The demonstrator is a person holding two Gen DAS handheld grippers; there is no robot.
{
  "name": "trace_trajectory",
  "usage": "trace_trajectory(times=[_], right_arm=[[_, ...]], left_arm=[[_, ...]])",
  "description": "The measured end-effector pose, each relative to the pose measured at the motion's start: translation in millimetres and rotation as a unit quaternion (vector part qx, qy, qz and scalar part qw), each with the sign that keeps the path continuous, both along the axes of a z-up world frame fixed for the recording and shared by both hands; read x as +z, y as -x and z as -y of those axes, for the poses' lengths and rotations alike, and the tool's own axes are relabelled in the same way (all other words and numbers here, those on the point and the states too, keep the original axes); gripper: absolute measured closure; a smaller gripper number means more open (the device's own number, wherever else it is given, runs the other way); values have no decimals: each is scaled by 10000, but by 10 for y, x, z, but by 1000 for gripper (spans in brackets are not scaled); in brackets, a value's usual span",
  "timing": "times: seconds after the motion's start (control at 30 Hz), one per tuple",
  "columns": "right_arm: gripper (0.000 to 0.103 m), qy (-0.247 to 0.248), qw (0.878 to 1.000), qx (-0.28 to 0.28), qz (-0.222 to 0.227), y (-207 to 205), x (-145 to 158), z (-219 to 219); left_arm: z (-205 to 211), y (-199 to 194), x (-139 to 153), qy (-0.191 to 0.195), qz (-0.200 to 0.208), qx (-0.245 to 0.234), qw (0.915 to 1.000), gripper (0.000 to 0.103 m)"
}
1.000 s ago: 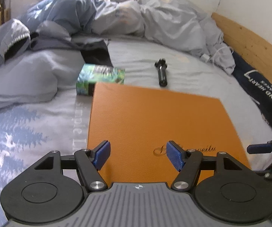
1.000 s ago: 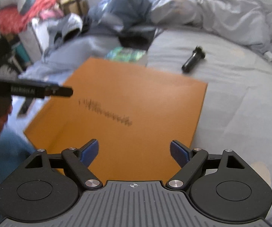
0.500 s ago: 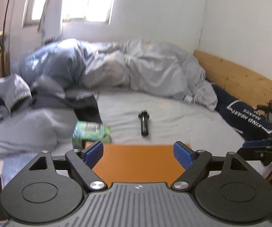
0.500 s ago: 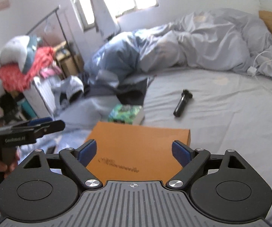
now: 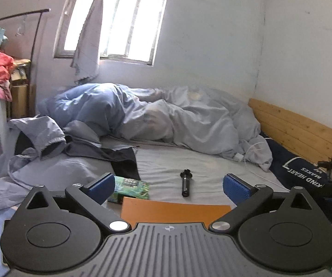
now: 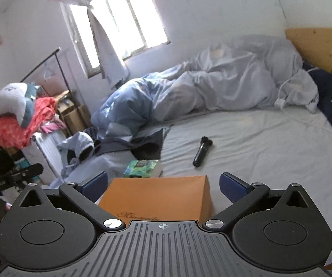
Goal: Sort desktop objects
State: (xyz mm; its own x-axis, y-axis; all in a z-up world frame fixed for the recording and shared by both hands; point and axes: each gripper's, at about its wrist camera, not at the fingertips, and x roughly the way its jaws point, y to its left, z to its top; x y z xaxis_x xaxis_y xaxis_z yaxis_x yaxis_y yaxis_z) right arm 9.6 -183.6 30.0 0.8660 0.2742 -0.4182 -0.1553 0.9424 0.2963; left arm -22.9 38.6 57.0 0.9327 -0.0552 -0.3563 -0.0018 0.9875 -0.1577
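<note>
An orange flat box [image 5: 172, 211] [image 6: 159, 198] lies on the bed just in front of both grippers. Behind it sits a green patterned box [image 5: 130, 189] [image 6: 144, 168]. A black cylindrical tool [image 5: 185, 182] [image 6: 201, 151] lies further right on the grey sheet. My left gripper [image 5: 169, 188] is open and empty, held above the near edge of the orange box. My right gripper [image 6: 163, 183] is open too, with nothing between its blue pads. The left gripper's tip [image 6: 15, 175] shows at the left of the right wrist view.
A crumpled grey-blue duvet [image 5: 166, 117] fills the back of the bed. A jacket [image 5: 50, 138] and dark cloth lie at the left. A navy pillow [image 5: 304, 173] and wooden headboard [image 5: 304, 129] stand at the right. Piled clothes and a plush toy [image 6: 15, 103] sit left.
Both grippers have pulled back and tilted up from close over the orange box; the window and walls now show. Both stay open.
</note>
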Motion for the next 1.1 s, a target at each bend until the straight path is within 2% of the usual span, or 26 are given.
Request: trace_trajectory(times=[0.13,0.3,0.5,0.73,1.1], right_arm=[[0,76,10000,-54,-30,-70,-63,43],[0,170,9998,-123,-68,-158,-141,97],[0,284,9993,-204,-114,-264,-235,162],[0,416,9985,-300,-167,-387,-344,237],[0,459,9983,-243,-279,44,-340,-201]], left_arm=[[58,41,-100,21,-203,-122,9997,0],[117,73,-185,-184,-281,-34,9994,0],[120,15,-256,-185,-458,21,9988,0],[218,46,-324,-342,-597,-230,9974,0],[245,47,-373,-337,-772,-175,9963,0]])
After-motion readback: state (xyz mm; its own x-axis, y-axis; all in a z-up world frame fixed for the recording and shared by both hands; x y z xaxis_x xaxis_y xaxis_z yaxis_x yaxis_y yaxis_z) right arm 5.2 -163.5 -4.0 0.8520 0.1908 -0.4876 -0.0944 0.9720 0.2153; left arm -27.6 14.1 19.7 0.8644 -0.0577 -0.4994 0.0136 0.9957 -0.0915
